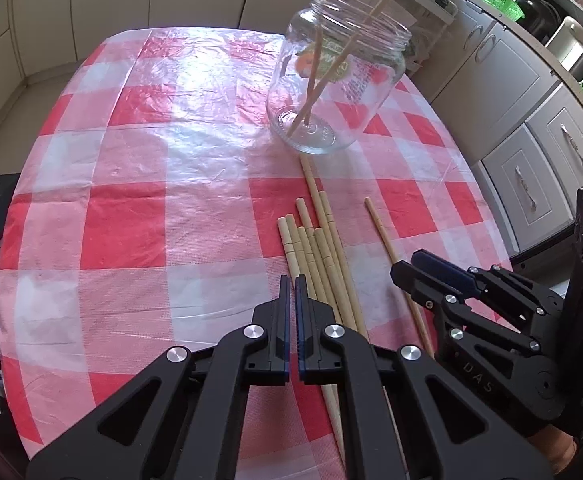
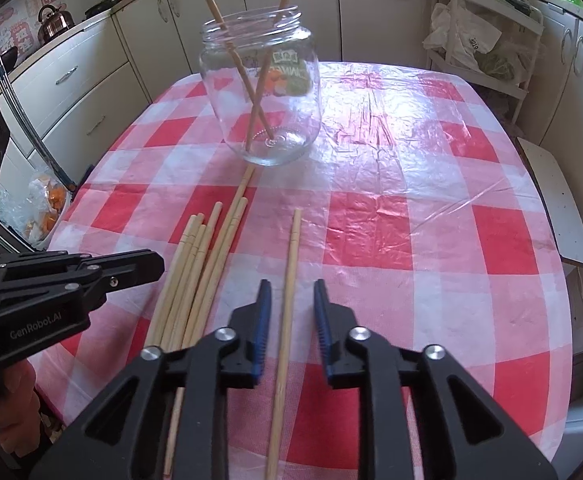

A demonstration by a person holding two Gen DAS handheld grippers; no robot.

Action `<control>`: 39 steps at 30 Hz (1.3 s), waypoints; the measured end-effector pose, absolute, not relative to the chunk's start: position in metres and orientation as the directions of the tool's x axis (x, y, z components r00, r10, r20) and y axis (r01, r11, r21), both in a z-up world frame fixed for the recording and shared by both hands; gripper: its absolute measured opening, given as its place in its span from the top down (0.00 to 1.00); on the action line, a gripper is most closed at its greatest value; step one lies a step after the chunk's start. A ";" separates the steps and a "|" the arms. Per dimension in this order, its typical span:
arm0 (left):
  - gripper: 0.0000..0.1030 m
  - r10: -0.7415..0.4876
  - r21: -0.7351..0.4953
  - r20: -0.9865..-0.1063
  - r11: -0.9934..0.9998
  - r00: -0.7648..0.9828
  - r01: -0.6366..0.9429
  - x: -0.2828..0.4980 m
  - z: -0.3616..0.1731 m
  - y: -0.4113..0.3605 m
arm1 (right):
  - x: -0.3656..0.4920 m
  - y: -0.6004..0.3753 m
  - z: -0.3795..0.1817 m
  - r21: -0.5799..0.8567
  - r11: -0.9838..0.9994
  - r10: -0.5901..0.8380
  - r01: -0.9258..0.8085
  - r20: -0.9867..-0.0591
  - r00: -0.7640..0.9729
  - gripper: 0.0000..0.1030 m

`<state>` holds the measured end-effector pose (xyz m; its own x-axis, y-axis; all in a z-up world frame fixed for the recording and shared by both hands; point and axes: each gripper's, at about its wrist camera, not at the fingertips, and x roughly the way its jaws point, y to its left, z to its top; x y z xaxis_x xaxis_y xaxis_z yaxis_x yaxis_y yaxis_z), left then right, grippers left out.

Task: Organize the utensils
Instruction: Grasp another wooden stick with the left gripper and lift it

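1. While my right gripper (image 2: 291,320) hangs with its jaws parted on either side of the lone chopstick (image 2: 289,280), nothing is gripped yet; I judge the straddle is there so one squeeze will pinch the stick.
2. That stick lies apart from the bundle of chopsticks (image 2: 199,264), which sits at about 10 o'clock of my right fingers, so it can be picked without disturbing the others.
3. My left gripper (image 1: 293,320) is clenched on nothing, fingers almost touching, parked over the near end of the bundle; I read it as waiting its turn.
4. Straight ahead at 12 o'clock stands the glass jar (image 2: 261,92) on the checked tablecloth (image 2: 411,220), upright, with two chopsticks (image 2: 257,92) leaning crossed inside.
5. Its mouth is open, so I expect each stick to go in end-first.
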<state>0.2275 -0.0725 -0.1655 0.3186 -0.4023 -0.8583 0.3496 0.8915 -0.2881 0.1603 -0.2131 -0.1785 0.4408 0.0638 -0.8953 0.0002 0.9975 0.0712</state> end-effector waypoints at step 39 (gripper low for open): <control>0.96 -0.339 -0.211 -0.901 0.887 0.269 0.410 0.233 -0.168 -0.100 | 0.166 -0.210 -0.182 0.069 0.996 0.087 -0.058 -0.901 0.425 0.95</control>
<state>0.2327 -0.1002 -0.1676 0.2693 -0.3389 -0.9015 0.4099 0.8874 -0.2111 0.1657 -0.2100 -0.1822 0.4252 0.0872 -0.9009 -0.0576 0.9959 0.0692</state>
